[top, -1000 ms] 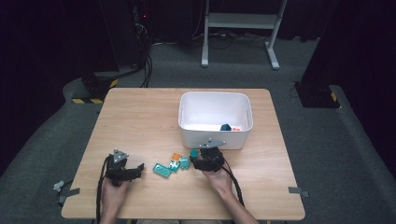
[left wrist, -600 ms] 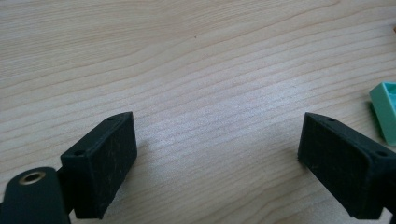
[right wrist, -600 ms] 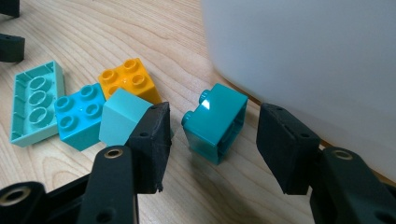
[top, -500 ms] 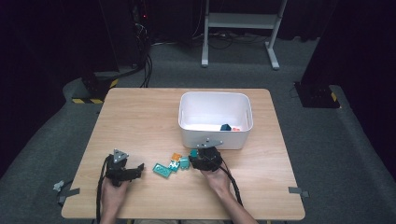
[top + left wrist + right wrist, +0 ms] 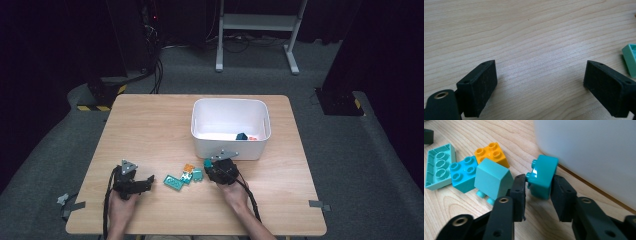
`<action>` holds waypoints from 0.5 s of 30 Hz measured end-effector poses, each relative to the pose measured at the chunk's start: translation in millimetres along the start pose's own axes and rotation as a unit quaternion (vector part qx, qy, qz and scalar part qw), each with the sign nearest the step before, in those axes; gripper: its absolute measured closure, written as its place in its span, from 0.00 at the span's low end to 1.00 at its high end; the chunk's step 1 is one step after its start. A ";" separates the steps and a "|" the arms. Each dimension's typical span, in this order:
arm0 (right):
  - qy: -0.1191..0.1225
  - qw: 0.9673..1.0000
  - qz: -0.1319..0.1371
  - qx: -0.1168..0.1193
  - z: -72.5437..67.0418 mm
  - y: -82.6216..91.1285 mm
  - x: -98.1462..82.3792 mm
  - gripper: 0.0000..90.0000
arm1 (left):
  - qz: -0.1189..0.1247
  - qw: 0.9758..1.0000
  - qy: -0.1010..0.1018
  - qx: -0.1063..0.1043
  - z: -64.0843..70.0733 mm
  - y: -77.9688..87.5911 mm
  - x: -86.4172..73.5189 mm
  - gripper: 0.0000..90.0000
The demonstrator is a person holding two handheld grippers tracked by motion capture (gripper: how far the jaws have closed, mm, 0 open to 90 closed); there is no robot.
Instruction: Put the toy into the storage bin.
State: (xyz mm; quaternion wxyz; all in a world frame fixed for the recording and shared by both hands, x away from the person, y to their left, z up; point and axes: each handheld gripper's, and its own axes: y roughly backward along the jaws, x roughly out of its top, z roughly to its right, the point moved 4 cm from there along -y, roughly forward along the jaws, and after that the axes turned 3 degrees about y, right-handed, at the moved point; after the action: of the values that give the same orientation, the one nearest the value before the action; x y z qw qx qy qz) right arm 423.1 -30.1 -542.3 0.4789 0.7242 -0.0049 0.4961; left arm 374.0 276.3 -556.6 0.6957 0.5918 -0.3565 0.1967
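Right gripper (image 5: 538,192) has just been closing and now pinches the teal block (image 5: 542,176) across its flat sides, studs pointing sideways. The block sits just in front of the white bin (image 5: 230,145), near the middle of the counter (image 5: 150,130) toward its front edge. Left gripper (image 5: 540,85) rests near the front-left corner, jaws spread wide over bare wood, nothing between them. Loose pile just left of the held block: pale teal block on its side (image 5: 492,178), blue four-stud block (image 5: 464,173), orange block (image 5: 491,153), mint flat brick upside down (image 5: 440,166). Judging from looks: the block is hard moulded plastic, light, stiff, not fragile, but glossy, so it could twist or slip if pinched near a corner. Flat opposite faces are the right place to hold, low and centred; avoid the stud face. Bin wall is very close, so lift straight up before going over the rim.
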 end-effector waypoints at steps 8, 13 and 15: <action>0.011 1.000 0.003 -0.005 1.4 4.7 -3.3 0.76 | 0.000 1.000 0.000 0.000 0.0 0.0 0.0 0.13; 0.012 1.000 0.003 -0.004 0.8 7.3 -5.5 0.76 | 0.000 1.000 0.000 0.000 0.0 0.0 0.0 0.13; 0.014 1.000 0.005 -0.002 1.1 9.1 -5.7 0.76 | 0.000 1.000 0.000 0.000 0.0 0.0 0.0 0.13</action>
State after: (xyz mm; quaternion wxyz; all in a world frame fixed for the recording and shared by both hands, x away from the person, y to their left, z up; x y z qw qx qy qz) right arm 416.7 -38.5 -540.2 0.4783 0.7164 -0.0027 0.5080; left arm 374.0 276.2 -556.6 0.6958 0.5917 -0.3564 0.1968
